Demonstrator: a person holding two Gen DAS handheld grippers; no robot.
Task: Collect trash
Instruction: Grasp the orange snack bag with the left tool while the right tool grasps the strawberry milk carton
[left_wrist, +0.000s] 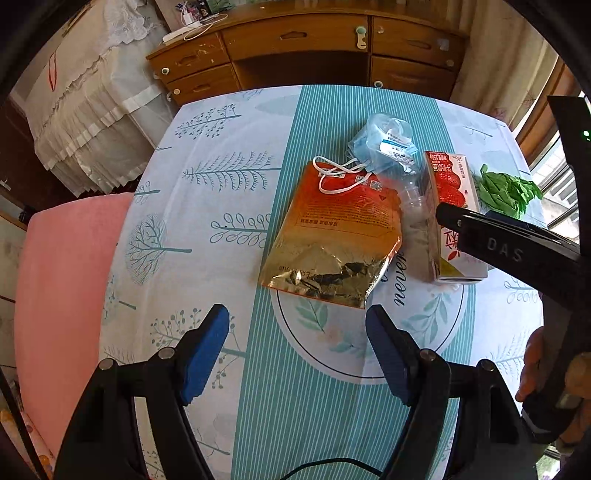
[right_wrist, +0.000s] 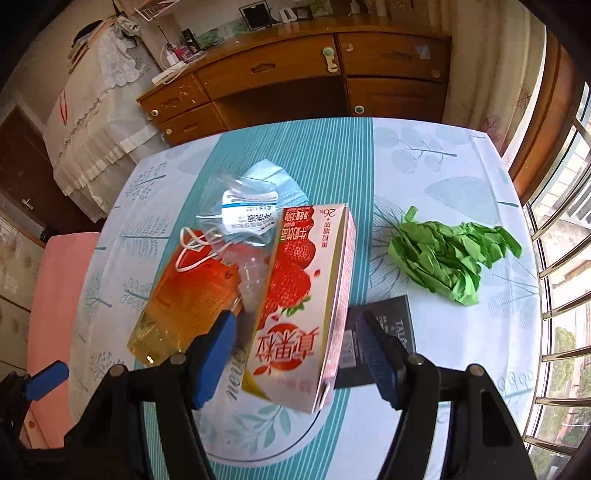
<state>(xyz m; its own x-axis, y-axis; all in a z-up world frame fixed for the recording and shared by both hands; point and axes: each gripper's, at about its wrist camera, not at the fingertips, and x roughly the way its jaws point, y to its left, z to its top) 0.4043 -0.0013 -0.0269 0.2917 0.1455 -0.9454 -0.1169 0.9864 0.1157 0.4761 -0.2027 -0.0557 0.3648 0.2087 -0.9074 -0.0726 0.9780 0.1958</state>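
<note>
Here the right claw (right_wrist: 297, 347) straddles a pink strawberry-print milk carton (right_wrist: 306, 295), fingers spread, not gripping. The left claw (left_wrist: 297, 343) hovers released above the worktop (left_wrist: 221, 229), near a crumpled gold-and-orange foil pouch (left_wrist: 332, 236).

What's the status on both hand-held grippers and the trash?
Left hand-held gripper open, short of gold pouch. Right hand-held gripper open, straddling strawberry carton. Squashed bottle and black box crowd the carton.

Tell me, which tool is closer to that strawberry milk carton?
Right. The right tool straddles the strawberry milk carton, fingers open on either side. The left tool hovers open, short of the orange foil bag.
</note>
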